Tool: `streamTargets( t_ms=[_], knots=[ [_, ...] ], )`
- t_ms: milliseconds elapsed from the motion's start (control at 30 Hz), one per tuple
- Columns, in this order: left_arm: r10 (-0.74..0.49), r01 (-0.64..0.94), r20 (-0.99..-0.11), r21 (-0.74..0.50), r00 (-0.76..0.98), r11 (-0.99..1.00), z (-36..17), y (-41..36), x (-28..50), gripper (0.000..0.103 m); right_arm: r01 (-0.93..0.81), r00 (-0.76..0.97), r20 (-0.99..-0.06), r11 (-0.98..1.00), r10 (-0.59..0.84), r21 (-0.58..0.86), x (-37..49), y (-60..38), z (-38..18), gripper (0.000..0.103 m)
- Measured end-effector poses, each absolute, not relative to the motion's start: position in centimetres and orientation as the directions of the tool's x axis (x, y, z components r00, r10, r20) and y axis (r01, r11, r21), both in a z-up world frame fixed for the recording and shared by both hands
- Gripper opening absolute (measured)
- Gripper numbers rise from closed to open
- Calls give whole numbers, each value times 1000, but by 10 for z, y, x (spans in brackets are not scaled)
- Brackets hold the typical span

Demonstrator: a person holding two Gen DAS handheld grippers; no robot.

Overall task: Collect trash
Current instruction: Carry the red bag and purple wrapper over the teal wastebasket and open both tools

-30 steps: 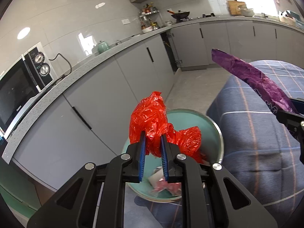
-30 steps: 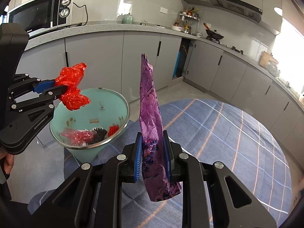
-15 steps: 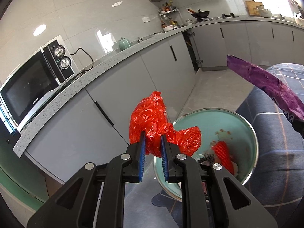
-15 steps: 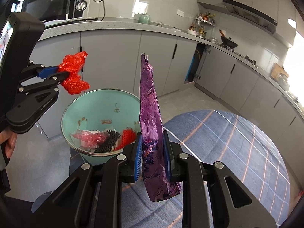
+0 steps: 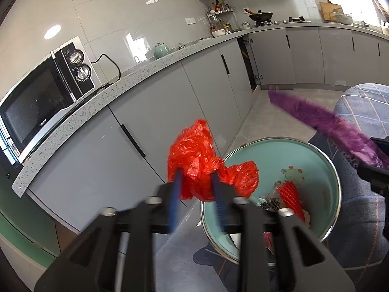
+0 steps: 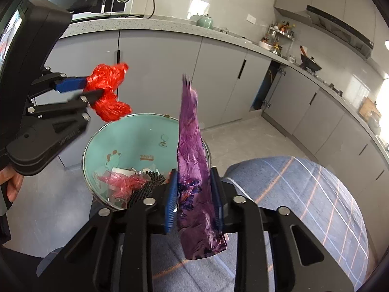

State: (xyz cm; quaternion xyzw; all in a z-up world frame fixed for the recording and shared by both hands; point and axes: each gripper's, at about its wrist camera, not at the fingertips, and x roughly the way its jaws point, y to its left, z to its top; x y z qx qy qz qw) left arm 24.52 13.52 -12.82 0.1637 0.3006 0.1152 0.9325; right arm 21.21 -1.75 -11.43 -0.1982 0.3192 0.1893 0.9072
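Observation:
My left gripper (image 5: 197, 192) has its jaws parted with blur on them, and a crumpled red plastic bag (image 5: 201, 165) still sits between them, above the left rim of a teal bin (image 5: 313, 150). In the right wrist view the left gripper (image 6: 80, 88) and the red bag (image 6: 108, 92) hang above the bin's left rim (image 6: 87, 150). My right gripper (image 6: 194, 194) has its jaws spread slightly around a long purple wrapper (image 6: 194, 160), beside the bin's right rim. The wrapper (image 5: 335, 126) also shows in the left wrist view. The bin holds pink plastic, a black comb-like piece and a red ridged piece (image 5: 290, 199).
Grey kitchen cabinets and a speckled counter (image 5: 102, 97) run behind the bin, with a microwave (image 5: 41, 102) on top. A round table with a blue plaid cloth (image 6: 304, 194) lies right of the bin. Grey floor tiles (image 6: 248, 141) stretch beyond.
Both grippers' jaws have widened since half a second ago. The left gripper has shifted left of the bin, and the right gripper has come closer over the bin's right rim.

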Motion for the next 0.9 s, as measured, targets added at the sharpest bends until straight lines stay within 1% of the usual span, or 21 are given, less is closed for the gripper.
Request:
streamTargets(
  t_ms=[33,67,100,167,200,233,267,300,333,400,467,533,600,900],
  knots=[
    [310,-111,-525,376,793,920,-129,135,246,42,-467,726,-654,851,213,-242,213,-17,-116,38],
    [311,-106,-527,382,791,918,-131,134,247,43,-466,725,-654,852,213,-239,214,-18,-116,49],
    [312,-105,-531,383,788,918,-132,134,248,45,-462,728,-652,855,213,-236,214,-18,-116,58],
    [310,-106,-531,379,788,919,-133,135,248,57,-454,730,-649,861,213,-228,214,-21,-117,58],
    [312,-108,-530,380,789,919,-132,135,248,59,-451,730,-650,864,213,-223,214,-23,-116,58],
    [320,-119,-524,380,789,917,-132,136,248,69,-442,733,-647,870,210,-218,213,-25,-116,59],
    [325,-128,-520,377,790,917,-131,137,247,84,-431,737,-644,877,207,-211,212,-28,-114,60],
    [328,-139,-513,372,793,918,-129,137,245,87,-423,741,-639,883,206,-205,210,-30,-113,62],
    [327,-146,-507,364,798,920,-127,138,242,89,-410,748,-629,892,212,-188,207,-34,-110,63],
    [328,-151,-506,360,798,921,-125,139,239,90,-377,767,-607,912,210,-160,200,-43,-103,64],
    [338,-175,-493,348,802,921,-122,140,233,95,-342,785,-583,931,210,-126,194,-50,-96,67],
    [337,-194,-483,322,808,927,-116,142,226,98,-314,802,-556,946,219,-79,185,-59,-89,69],
    [333,-198,-473,312,816,929,-111,141,219,98,-302,811,-541,952,223,-60,180,-63,-84,69],
    [325,-213,-436,287,839,934,-93,145,203,98,-274,850,-480,960,216,-53,162,-68,-62,69]
  ],
)
